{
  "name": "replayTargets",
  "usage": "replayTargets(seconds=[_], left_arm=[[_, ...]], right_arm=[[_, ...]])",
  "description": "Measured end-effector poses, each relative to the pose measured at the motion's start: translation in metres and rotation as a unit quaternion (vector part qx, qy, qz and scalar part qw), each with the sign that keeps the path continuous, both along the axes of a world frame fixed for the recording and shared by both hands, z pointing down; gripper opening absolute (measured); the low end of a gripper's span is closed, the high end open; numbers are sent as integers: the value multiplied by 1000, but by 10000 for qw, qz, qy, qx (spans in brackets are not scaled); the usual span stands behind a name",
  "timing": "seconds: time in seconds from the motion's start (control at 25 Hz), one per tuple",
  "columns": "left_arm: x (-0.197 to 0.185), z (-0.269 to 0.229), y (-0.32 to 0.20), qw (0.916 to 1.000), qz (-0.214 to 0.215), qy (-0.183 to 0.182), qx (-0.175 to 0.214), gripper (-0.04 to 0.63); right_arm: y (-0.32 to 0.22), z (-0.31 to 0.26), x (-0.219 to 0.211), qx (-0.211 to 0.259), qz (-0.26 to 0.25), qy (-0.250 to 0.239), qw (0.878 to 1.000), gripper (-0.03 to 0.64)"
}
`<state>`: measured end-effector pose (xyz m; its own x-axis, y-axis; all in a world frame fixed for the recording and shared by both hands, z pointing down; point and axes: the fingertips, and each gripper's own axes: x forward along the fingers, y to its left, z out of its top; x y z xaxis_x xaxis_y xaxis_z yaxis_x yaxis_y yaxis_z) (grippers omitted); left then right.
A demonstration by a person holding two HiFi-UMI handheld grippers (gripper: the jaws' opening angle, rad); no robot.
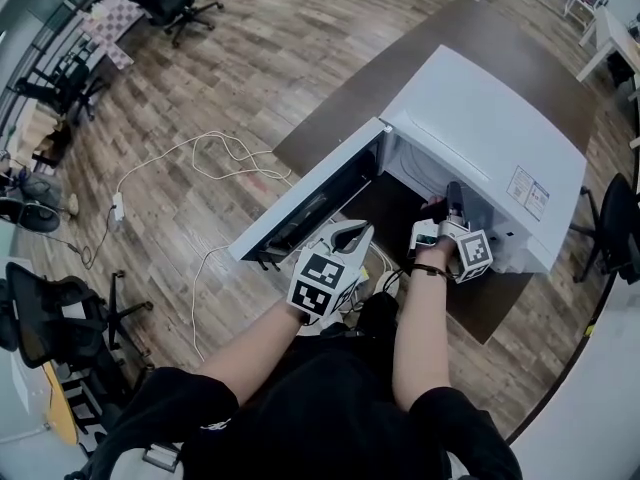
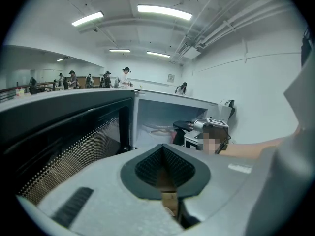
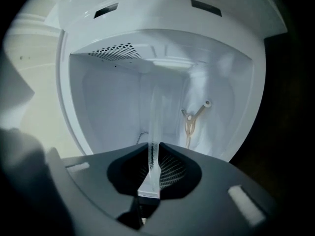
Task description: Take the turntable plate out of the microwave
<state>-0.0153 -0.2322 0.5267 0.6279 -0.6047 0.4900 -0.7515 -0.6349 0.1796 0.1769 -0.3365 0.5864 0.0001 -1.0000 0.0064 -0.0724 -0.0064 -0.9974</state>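
Turntable plate [image 3: 153, 117], seen edge-on, is clamped in the right tongs [image 3: 154, 156] inside the cavity of a white microwave [image 1: 480, 118], whose door [image 1: 300, 208] hangs open past the left edge of a dark brown surface [image 1: 340, 108]. Wood-plank floor [image 1: 200, 78], a loose white cable [image 1: 210, 153] and black office chairs [image 1: 175, 3] fill the room around it. The right tongs' jaws are drawn narrow onto the glass. The left tongs [image 1: 355, 233] hover just outside, beside the open door, jaws together with nothing between them.
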Motion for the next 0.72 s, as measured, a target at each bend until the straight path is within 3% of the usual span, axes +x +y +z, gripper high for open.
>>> replayTargets(seconds=[0.48, 0.72], left_arm=[[-6, -15, 25, 9994, 183, 252, 146, 9], [-6, -21, 39, 9988, 320, 304, 233, 9]], right_arm=[[52, 4, -4, -152, 109, -506, 9985, 40], [80, 10, -4, -170, 45, -345, 9993, 40]])
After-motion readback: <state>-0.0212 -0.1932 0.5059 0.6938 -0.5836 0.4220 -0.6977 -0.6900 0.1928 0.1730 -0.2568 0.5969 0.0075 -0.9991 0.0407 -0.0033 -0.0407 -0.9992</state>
